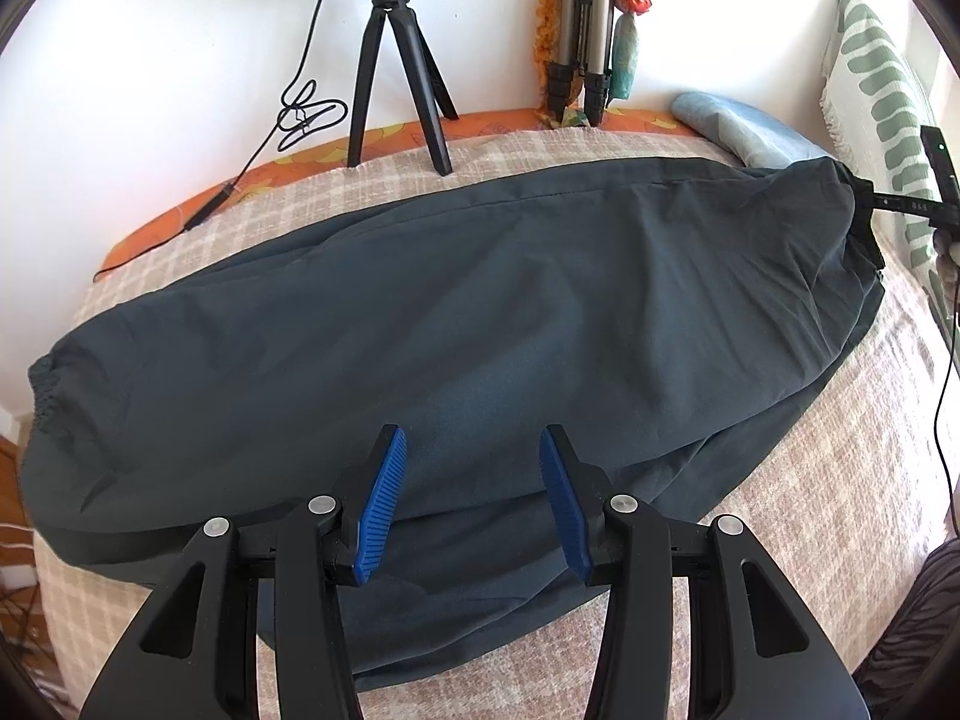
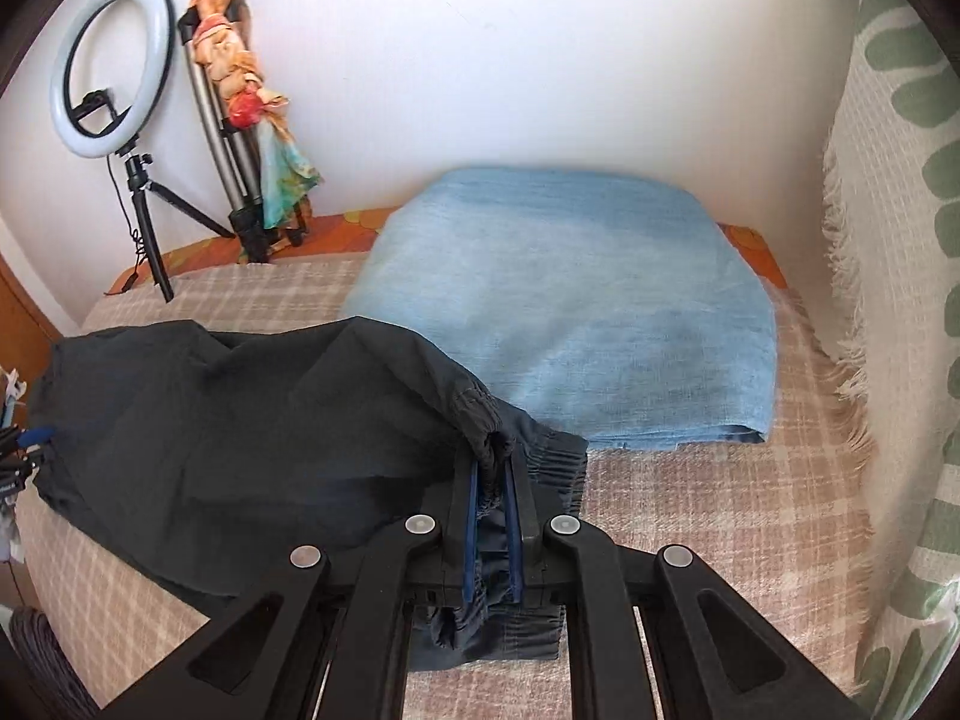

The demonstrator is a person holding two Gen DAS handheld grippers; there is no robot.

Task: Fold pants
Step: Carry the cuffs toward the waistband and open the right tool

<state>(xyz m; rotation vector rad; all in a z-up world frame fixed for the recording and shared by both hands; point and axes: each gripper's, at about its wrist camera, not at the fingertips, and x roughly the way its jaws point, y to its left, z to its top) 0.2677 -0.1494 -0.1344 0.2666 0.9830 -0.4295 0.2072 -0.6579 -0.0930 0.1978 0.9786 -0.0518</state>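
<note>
- Black linkage arms fill the bottom of the left wrist view, and the left gripper point(image 1: 473, 450) hangs released above the cloth, its blue pads point(image 1: 379, 504) spread with nothing between them.
- Directly under and ahead of those pads lie the pants point(image 1: 456, 312), dark grey, spread lengthwise across the plaid bedspread point(image 1: 840, 420), with an elastic end point(image 1: 42, 387) at the far left and the other end drawn up at the far right.
- Bare bedspread shows beside the pants' near edge on the lower right and lower left, and a narrow strip runs along the far edge before the wall.
- On that far strip stand a small black tripod point(image 1: 396, 72) with a looped cable point(image 1: 306, 114) beside it, and a silver tripod point(image 1: 579, 30) draped with a colourful cloth.
- At the right end of the pants the right gripper point(image 2: 492, 468) is clenched on the gathered elastic waistband point(image 2: 480, 414), cloth bunched between its blue pads point(image 2: 470, 516) and hanging below them.
- From that grip the pants run leftward, lifted into a ridge and then lying flat on the bedspread.
- Just beyond the held edge sits a folded light-blue cloth point(image 2: 570, 312), its near corner touching or overlapped by the pants.
- Open bedspread lies to the right of the gripper, bounded by a fringed white-and-green throw point(image 2: 888, 240).
- A ring light point(image 2: 111, 66) stands on the black tripod in the far left corner.
</note>
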